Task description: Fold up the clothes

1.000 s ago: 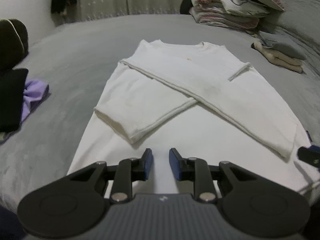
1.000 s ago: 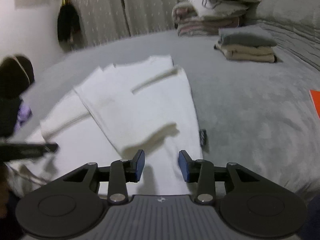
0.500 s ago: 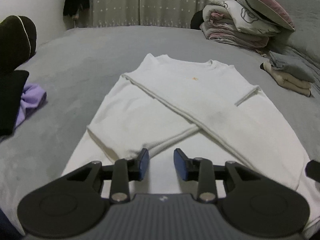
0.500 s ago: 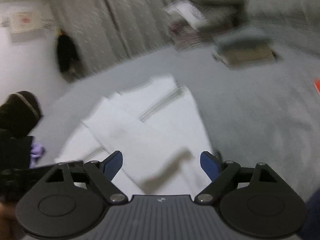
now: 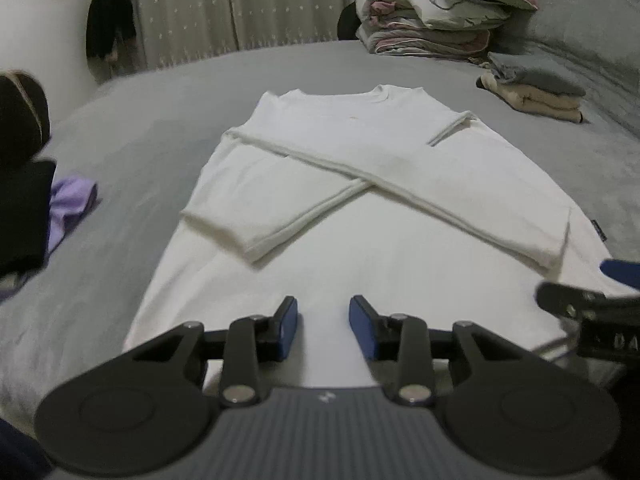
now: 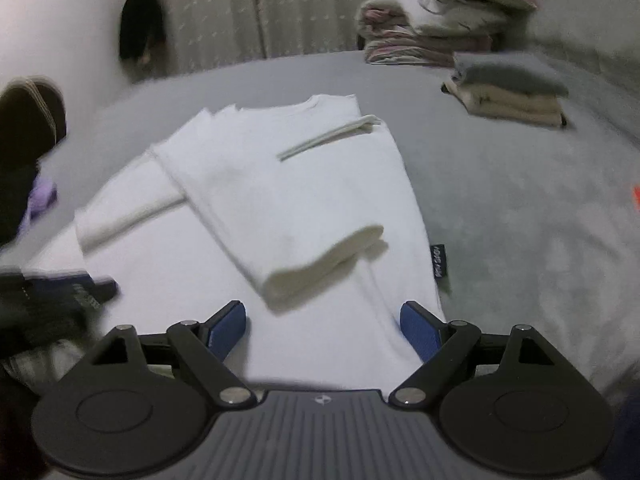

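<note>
Bare grey bed (image 6: 520,216) lies open at the frame's right. Folded clothes (image 6: 508,92) block the upper right; dark items (image 5: 20,208) crowd the left edge.

Two fisheye wrist views look forward low over the bed (image 5: 168,120) from its near edge; both share the white shirt (image 5: 360,184) and folded piles (image 6: 508,92) beyond.

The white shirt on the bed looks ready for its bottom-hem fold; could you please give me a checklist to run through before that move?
1. Both sleeves crossed on the shirt: ok.
2. Left gripper open, holding nothing: ok.
3. Right gripper wide open, holding nothing: ok.
4. Grippers over the hem edge: cannot tell; the hem lies below both views.
5. Shirt body flat, no bunching: ok.
6. Folded stack apart from the shirt: ok.
</note>
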